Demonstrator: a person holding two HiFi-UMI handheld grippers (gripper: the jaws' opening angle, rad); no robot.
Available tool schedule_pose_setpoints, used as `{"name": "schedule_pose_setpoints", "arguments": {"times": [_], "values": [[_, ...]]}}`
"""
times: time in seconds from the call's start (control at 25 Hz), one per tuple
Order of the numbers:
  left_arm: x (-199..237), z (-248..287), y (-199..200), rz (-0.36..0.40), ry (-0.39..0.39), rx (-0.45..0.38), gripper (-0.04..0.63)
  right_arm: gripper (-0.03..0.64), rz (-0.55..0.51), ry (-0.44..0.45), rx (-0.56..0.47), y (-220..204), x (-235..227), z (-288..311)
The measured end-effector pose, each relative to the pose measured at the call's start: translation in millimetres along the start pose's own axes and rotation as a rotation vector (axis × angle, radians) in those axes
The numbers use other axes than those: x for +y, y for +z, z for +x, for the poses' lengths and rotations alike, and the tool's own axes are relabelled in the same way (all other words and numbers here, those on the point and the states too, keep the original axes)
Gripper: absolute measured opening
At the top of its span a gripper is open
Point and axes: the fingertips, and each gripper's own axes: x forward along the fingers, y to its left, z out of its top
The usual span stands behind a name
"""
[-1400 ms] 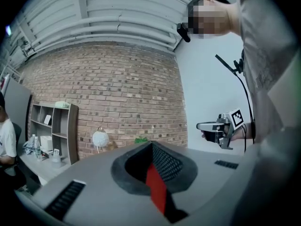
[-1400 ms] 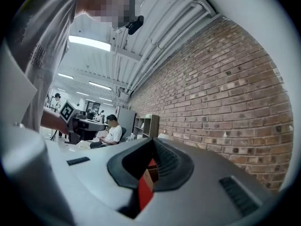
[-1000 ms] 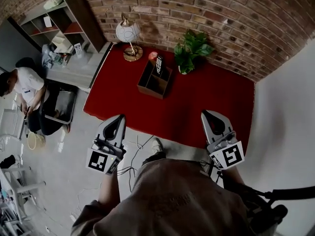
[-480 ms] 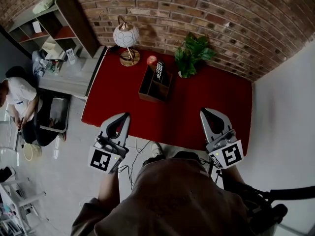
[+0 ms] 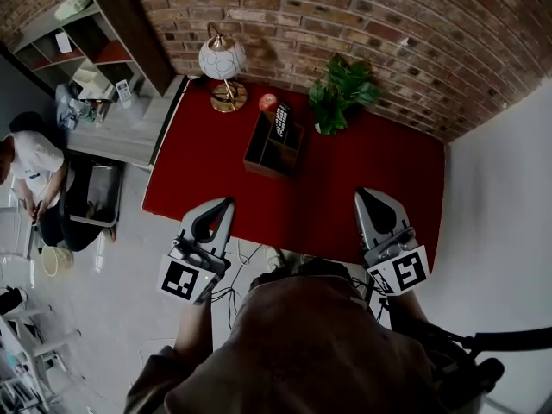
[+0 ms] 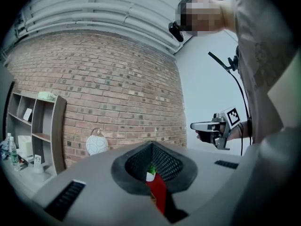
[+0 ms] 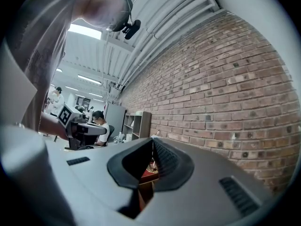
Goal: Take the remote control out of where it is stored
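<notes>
Nearer one remote control [image 5: 280, 119] now, left tongs [image 5: 225, 206] and right tongs [image 5: 366, 197] sit closed.

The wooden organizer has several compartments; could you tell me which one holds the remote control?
The farthest compartment of the wooden organizer, beside the round red object, holds the remote control; the nearer compartments look empty.

Dim, muted head view with bowed edges; both gripper views fisheye, black-cornered, glare from the ceiling light panel [image 7: 84, 31] at upper left.

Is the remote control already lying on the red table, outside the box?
No, the remote control sits inside the wooden box.
</notes>
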Motion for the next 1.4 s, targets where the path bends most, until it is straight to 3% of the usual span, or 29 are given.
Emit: {"name": "schedule_pose_setpoints", "arguments": {"times": [1.0, 1.4], "values": [[-26.7, 31.8, 37.6, 0.050, 0.070, 0.006, -0.002, 0.014, 0.066, 0.099, -0.110, 21.0, -45.8, 13.1], [-36.0, 45.5, 31.1, 0.042, 0.075, 0.014, -0.002, 0.014, 0.069, 0.107, -0.083, 9.7, -60.0, 7.1]]}}
